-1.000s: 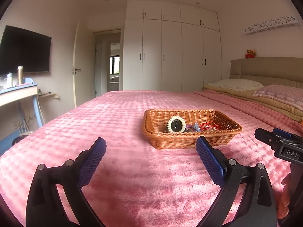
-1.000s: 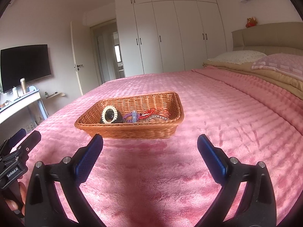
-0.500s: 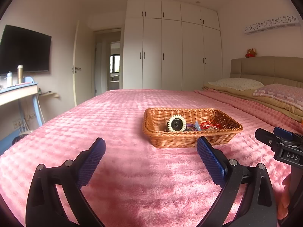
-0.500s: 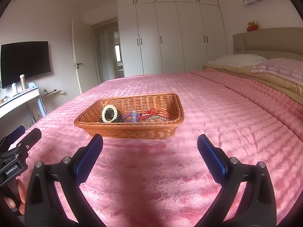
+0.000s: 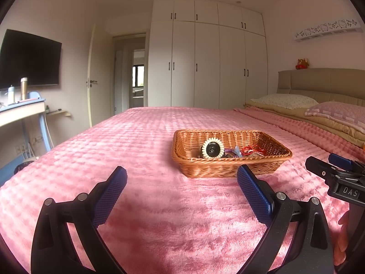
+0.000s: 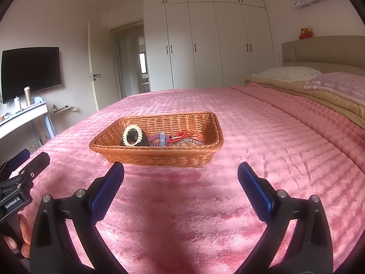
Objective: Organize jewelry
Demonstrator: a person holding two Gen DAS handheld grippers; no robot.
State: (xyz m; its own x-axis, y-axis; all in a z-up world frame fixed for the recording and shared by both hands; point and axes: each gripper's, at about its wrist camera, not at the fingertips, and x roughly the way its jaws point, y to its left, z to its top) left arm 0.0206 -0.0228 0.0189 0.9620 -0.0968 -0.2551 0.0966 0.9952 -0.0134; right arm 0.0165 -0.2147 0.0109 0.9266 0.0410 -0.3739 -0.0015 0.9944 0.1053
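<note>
A wicker basket (image 5: 230,166) (image 6: 159,157) sits on the pink bedspread (image 5: 141,146) ahead of both grippers. Inside lie a white bead bracelet around a black round object (image 5: 212,151) (image 6: 133,137), a purple coiled band (image 6: 157,139), a red string bracelet (image 5: 251,149) (image 6: 182,135) and a silvery chain (image 6: 189,142). My left gripper (image 5: 181,180) hangs open over the bedspread, short of the basket, with nothing between its fingers. My right gripper (image 6: 181,175) is open too, just before the basket's near wall. Each gripper shows at the edge of the other's view, held by a hand.
Pillows (image 5: 285,100) and a headboard (image 5: 324,80) lie to the right. A white wardrobe (image 5: 205,64) and an open door (image 5: 91,77) stand at the far end. A desk with bottles (image 5: 20,107) and a wall television (image 5: 29,59) are on the left.
Both views have tilted up slightly, and the basket sits a little lower in the right wrist view. Both grippers stay open and empty.
</note>
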